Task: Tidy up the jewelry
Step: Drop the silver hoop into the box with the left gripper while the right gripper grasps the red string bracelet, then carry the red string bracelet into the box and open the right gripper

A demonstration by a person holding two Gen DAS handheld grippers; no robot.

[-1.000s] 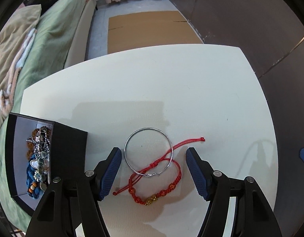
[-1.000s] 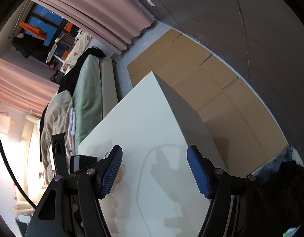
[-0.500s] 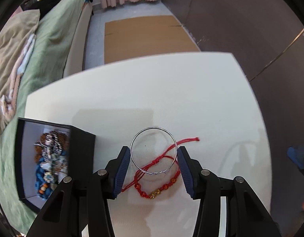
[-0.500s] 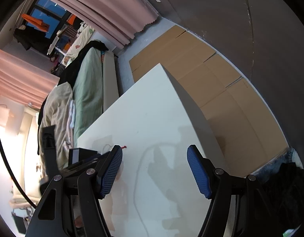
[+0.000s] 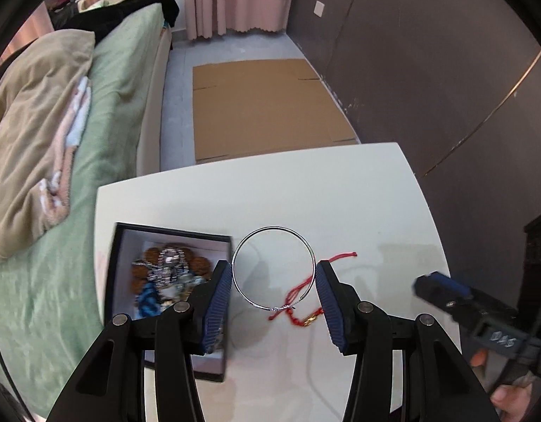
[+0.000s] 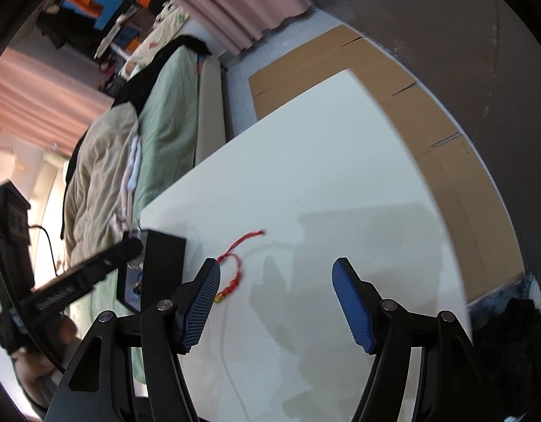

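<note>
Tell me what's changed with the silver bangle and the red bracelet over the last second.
The left gripper closed on the silver bangle and lifted it off the white table toward the black jewelry box. The red bracelet, snagged on it, is dragged along. The right gripper stayed open and empty.

One silver bangle (image 5: 272,268); one red cord bracelet (image 5: 298,304); one black jewelry box (image 5: 172,235); one white table (image 5: 305,197).

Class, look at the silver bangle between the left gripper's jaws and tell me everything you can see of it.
The silver bangle is a thin, shiny metal-looking hoop, round and unbroken but for a small clasp-like joint at its near edge. The left gripper clamps it by its two sides. The red cord bracelet crosses its near right part; whether they tangle is unclear.
</note>
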